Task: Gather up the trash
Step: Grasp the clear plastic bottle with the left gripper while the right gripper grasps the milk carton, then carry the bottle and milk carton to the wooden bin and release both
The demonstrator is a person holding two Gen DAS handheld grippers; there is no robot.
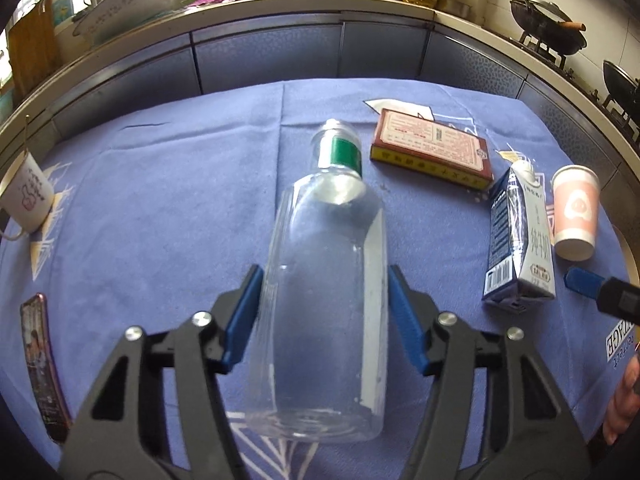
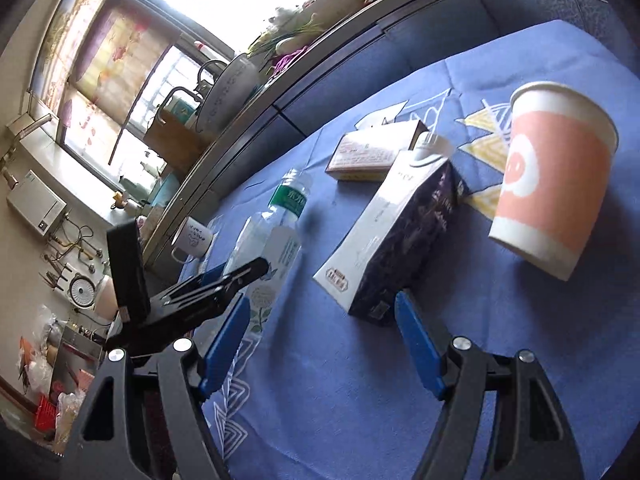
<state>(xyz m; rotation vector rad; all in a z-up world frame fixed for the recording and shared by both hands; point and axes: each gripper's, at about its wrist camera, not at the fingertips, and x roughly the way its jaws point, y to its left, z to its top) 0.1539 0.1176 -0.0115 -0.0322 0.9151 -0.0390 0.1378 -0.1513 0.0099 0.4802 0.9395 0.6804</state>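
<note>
Left wrist view first: your left gripper (image 1: 324,312) has its blue pads on both sides of the clear plastic bottle with the green neck band (image 1: 328,300), clenched on its body. The bottle's base is nearest the camera, the neck pointing away from you over the blue patterned tablecloth (image 1: 160,200). Whether the bottle touches the cloth is hard to tell, since its see-through wall blurs the cloth behind. Ahead and to the right of the fingers lies the flat red and yellow cardboard box (image 1: 432,152). Further right is the navy and white milk carton (image 1: 520,240), lying on its side, with the pink and white paper cup (image 1: 576,212) upright just beyond it. A blue tip of your right gripper pokes in at the right edge.

Right wrist view: your right gripper (image 2: 320,340) is spread wide with nothing between the pads. The milk carton (image 2: 392,232) lies just ahead, its near end close to the right finger. The paper cup (image 2: 556,184) stands ahead to the right. Far left, the left gripper partly hides the bottle (image 2: 276,232), so only its neck and printed label show.
</note>
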